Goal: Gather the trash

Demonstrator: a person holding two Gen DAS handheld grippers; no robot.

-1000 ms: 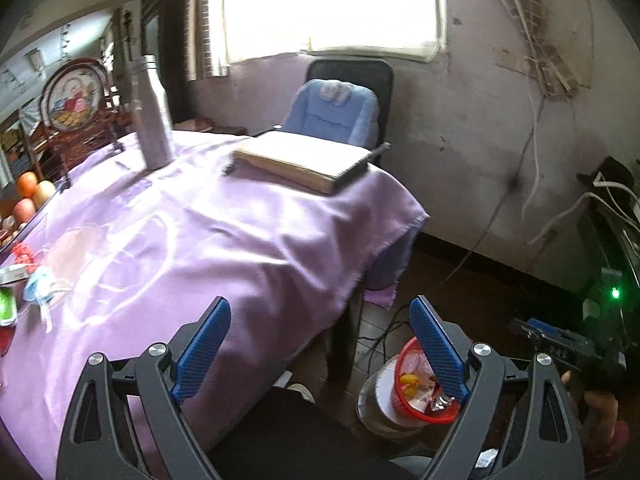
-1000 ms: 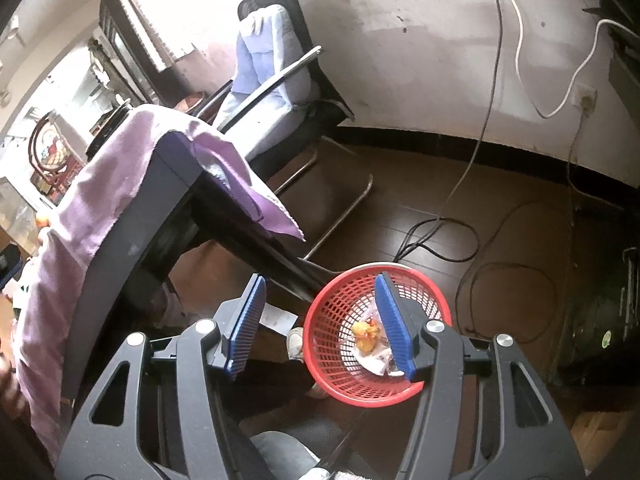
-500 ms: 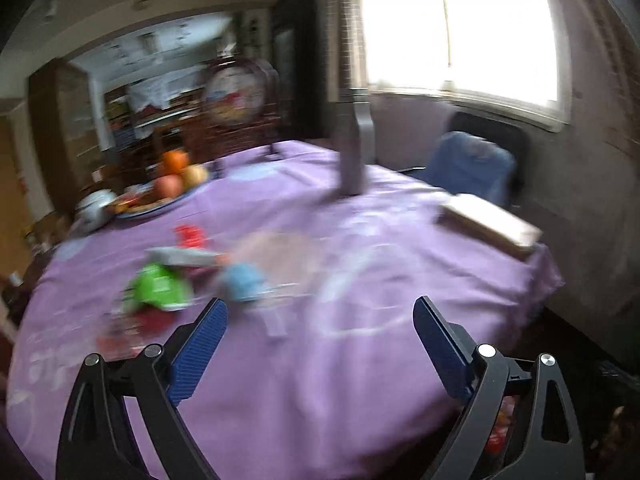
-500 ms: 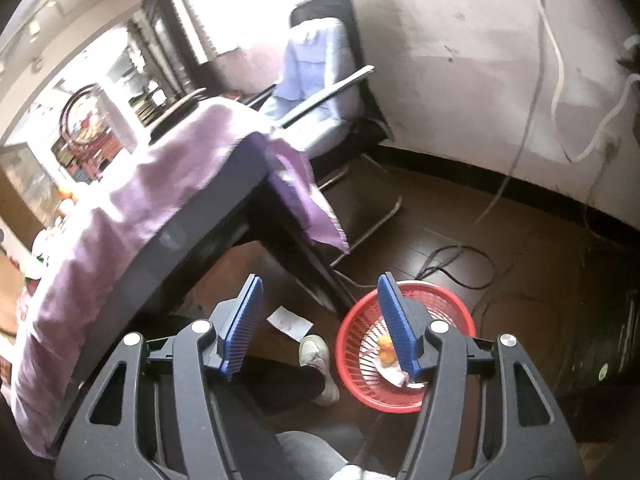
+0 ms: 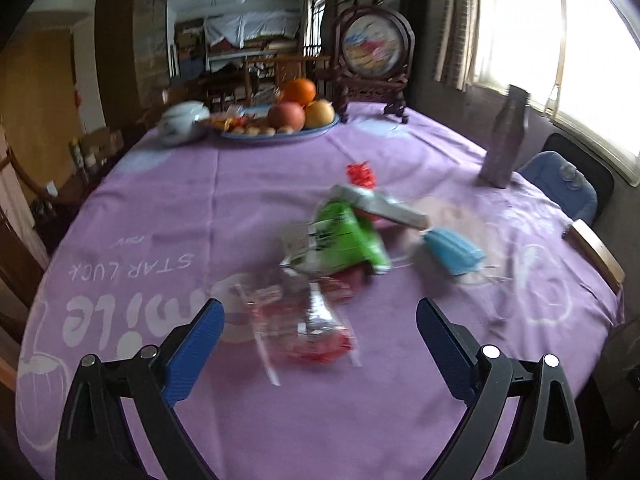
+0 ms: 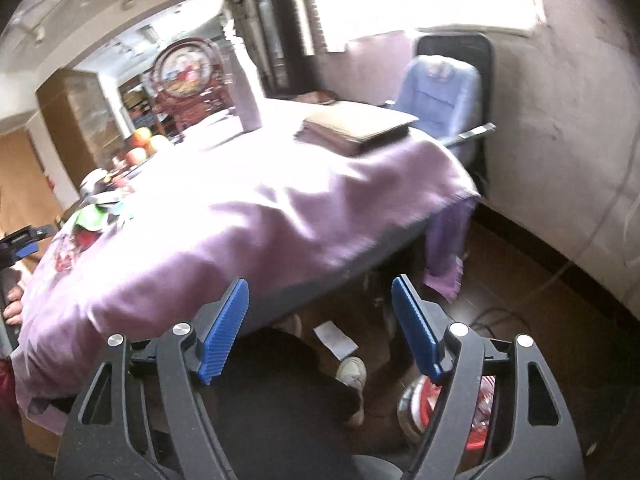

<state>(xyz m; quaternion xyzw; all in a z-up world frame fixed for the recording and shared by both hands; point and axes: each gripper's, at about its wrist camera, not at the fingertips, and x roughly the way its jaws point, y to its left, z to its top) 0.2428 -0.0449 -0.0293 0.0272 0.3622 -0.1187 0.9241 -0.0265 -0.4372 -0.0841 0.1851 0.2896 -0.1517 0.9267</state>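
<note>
Red wrapper [image 5: 304, 326]: flat on the purple tablecloth [image 5: 168, 216], dead centre between the left gripper's fingers but well ahead of them, nothing touching it (blurred, so the print is unreadable).
Green packet [image 5: 346, 236]: at 1 o'clock from the red wrapper, just beside it, crumpled.
Silver wrapper [image 5: 382, 206]: lying across the green packet's far edge, at 12 to 1 o'clock.
Blue face mask [image 5: 452, 250]: at 3 o'clock from the green packet, near it, straps trailing on the cloth.
Small red scrap [image 5: 360, 172]: at 12 o'clock from the green packet, a little apart.
Left gripper [image 5: 320, 336]: jaws spread wide and just been opening further, nothing between the pads, hovering over the near side of the table.
Right gripper [image 6: 320, 320]: jaws apart and just been widening too, empty, aimed at the table's edge with the floor below.
Red basket [image 6: 480, 404]: on the floor at 5 o'clock in the right wrist view, mostly hidden behind the right finger.
Fruit plate [image 5: 280, 130]: at 11 o'clock beyond the trash, orange and apples piled on it.
Grey bottle [image 5: 506, 140]: upright at 2 o'clock, near the window side.
Book [image 6: 356, 128]: on the table's far corner in the right wrist view, blue chair [image 6: 440, 92] behind it.
</note>
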